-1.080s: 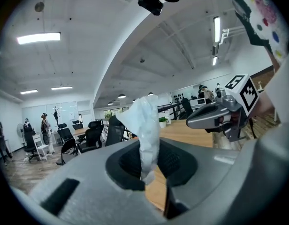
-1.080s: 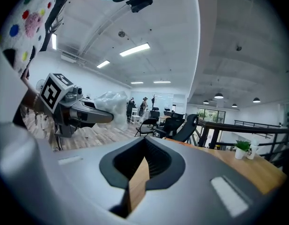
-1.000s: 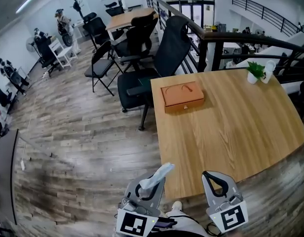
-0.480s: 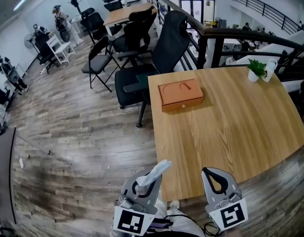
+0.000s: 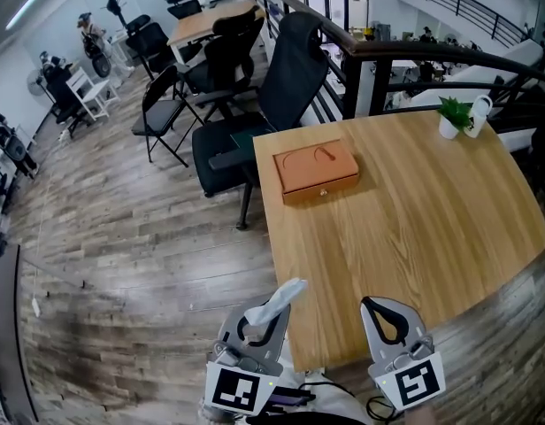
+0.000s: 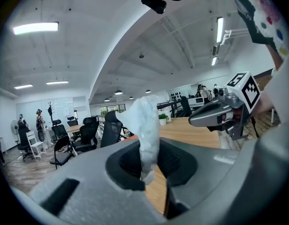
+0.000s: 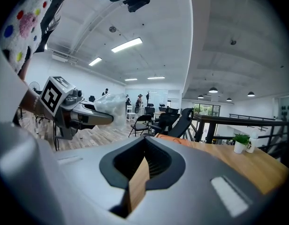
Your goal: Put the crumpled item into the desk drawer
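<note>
My left gripper (image 5: pixel 265 324) is clamped on the crumpled item (image 5: pixel 286 296), which pokes up toward one o'clock, clear of the table (image 5: pixel 414 237). The desk drawer (image 5: pixel 315 172) sits shut at twelve o'clock. My right gripper (image 5: pixel 385 312) is pinched closed and empty, presumably kept free to pull it open.

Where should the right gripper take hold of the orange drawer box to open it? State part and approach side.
Probably the small knob on the front face of the orange drawer box, turned toward the near edge of the table. Bring the right gripper in from that side, about level; its shut jaws must open first. The left gripper holds the crumpled item.
</note>
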Available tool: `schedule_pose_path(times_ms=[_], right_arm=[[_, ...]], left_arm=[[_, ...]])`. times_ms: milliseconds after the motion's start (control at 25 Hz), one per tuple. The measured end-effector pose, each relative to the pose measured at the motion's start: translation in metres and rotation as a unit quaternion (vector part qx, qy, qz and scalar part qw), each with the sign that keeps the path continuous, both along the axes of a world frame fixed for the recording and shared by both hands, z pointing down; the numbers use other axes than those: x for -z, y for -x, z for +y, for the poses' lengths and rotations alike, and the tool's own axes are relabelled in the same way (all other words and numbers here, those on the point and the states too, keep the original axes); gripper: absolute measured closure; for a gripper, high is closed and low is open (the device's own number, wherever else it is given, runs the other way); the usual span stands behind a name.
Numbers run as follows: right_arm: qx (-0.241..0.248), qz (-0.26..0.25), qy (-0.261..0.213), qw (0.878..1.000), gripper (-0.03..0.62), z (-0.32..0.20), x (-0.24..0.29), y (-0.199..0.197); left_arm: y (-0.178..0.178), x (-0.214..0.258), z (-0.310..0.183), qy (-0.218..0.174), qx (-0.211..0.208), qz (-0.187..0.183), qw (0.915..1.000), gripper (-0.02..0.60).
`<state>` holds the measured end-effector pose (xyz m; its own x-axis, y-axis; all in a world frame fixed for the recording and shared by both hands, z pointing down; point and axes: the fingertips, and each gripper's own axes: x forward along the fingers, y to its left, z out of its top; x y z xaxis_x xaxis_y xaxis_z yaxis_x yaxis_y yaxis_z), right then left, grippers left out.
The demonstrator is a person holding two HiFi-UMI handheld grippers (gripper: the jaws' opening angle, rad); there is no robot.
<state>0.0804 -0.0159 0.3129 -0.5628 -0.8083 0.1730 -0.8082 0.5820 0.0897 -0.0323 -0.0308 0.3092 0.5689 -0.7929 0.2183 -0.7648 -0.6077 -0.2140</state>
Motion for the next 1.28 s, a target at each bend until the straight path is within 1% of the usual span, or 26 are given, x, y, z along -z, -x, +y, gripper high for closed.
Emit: schedule_pose_path(times_ms=[320, 480, 640, 760, 920, 1040, 1280], right_arm=[[-0.029, 0.008, 0.021, 0.999, 0.597, -0.047, -0.014, -0.004], [-0.028, 0.016, 0.034, 0.999, 0.597, -0.075, -0.028, -0.006], [-0.021, 0.007, 0.051, 0.998, 0.597, -0.097, -0.041, 0.002], [-0.011, 0.019, 0.050, 0.999, 0.597, -0.113, -0.046, 0.006], [-0.012, 0.047, 0.031, 0.998, 0.597, -0.142, -0.056, 0.010], [-0.027, 0.048, 0.039, 0.998, 0.597, -0.164, -0.068, 0.006], [-0.037, 0.047, 0.056, 0.997, 0.597, -0.205, -0.091, 0.007]], left_arm=[[0.009, -0.018, -0.045, 0.020, -0.001, -0.012, 0.9997, 0.529], [0.010, -0.027, -0.075, 0.020, 0.002, 0.002, 0.9998, 0.529], [0.010, -0.038, -0.099, 0.022, -0.008, -0.007, 0.9997, 0.529], [0.008, -0.045, -0.116, 0.021, -0.012, -0.014, 0.9996, 0.529], [0.009, -0.055, -0.140, 0.020, -0.016, -0.015, 0.9996, 0.529], [0.008, -0.067, -0.157, 0.020, -0.021, -0.027, 0.9992, 0.529], [0.006, -0.085, -0.191, 0.030, -0.024, -0.025, 0.9989, 0.529]])
